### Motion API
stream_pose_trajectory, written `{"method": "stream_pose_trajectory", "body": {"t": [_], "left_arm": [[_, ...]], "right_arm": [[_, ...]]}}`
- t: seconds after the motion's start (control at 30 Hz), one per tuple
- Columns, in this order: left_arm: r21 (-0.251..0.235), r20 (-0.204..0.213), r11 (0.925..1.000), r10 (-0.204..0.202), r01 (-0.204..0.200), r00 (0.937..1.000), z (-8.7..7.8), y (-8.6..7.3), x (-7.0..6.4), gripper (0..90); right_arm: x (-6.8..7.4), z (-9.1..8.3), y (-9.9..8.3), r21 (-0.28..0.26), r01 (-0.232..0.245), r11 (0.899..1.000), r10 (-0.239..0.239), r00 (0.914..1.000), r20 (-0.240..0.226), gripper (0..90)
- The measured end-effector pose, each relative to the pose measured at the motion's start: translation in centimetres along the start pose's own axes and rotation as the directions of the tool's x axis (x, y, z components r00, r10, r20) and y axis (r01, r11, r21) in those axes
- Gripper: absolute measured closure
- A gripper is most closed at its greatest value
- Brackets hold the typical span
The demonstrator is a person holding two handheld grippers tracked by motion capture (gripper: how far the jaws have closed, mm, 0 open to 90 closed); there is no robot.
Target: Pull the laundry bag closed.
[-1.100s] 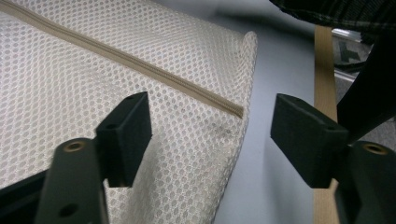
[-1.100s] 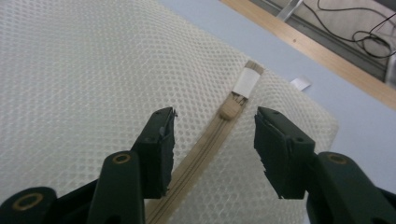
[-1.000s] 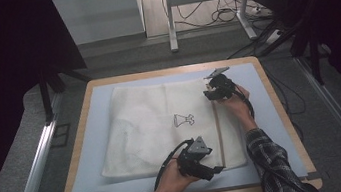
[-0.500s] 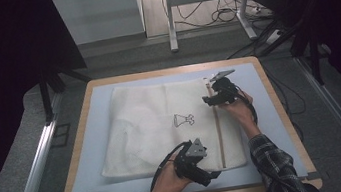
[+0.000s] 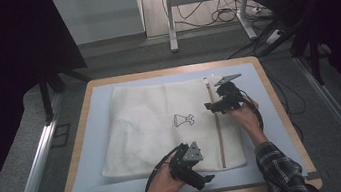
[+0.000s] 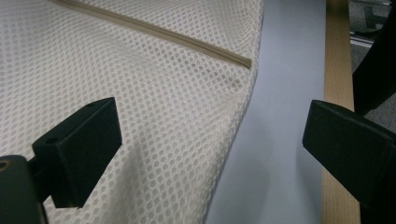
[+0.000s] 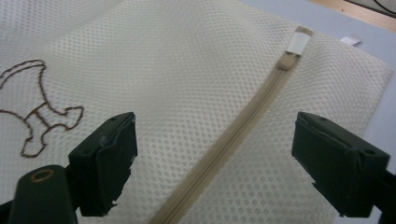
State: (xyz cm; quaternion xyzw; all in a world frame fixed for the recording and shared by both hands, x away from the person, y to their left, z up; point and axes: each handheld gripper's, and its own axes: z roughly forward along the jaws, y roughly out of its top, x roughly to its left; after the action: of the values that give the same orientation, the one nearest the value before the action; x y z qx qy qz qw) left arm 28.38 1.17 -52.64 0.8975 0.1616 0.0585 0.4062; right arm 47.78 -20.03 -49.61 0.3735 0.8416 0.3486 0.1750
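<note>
Blue mat (image 5: 93,137), mesh bag (image 5: 153,128); zipper pull (image 7: 290,58) beyond right gripper (image 7: 215,163), fingers spread.

Flat bag, open margins

The mesh bag (image 5: 163,127) covers most of the mat (image 5: 90,152); bare strips run left, right and near of it, nothing upright around it.

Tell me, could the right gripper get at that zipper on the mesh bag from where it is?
Probably yes: the right gripper hangs open over the mesh bag, its jaws either side of the zipper, with nothing lying between.
</note>
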Motion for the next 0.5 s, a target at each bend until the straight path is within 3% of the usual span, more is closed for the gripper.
{"method": "stream_pose_trajectory", "body": {"t": [0.5], "left_arm": [[-0.024, -0.019, 0.9997, -0.001, 0.001, 0.9998, -1.3, -0.6, 0.2, 3.7]], "right_arm": [[2.1, -2.3, -1.1, -0.031, 0.007, 0.999, -0.009, 0.9983, -0.058, 6.0]]}}
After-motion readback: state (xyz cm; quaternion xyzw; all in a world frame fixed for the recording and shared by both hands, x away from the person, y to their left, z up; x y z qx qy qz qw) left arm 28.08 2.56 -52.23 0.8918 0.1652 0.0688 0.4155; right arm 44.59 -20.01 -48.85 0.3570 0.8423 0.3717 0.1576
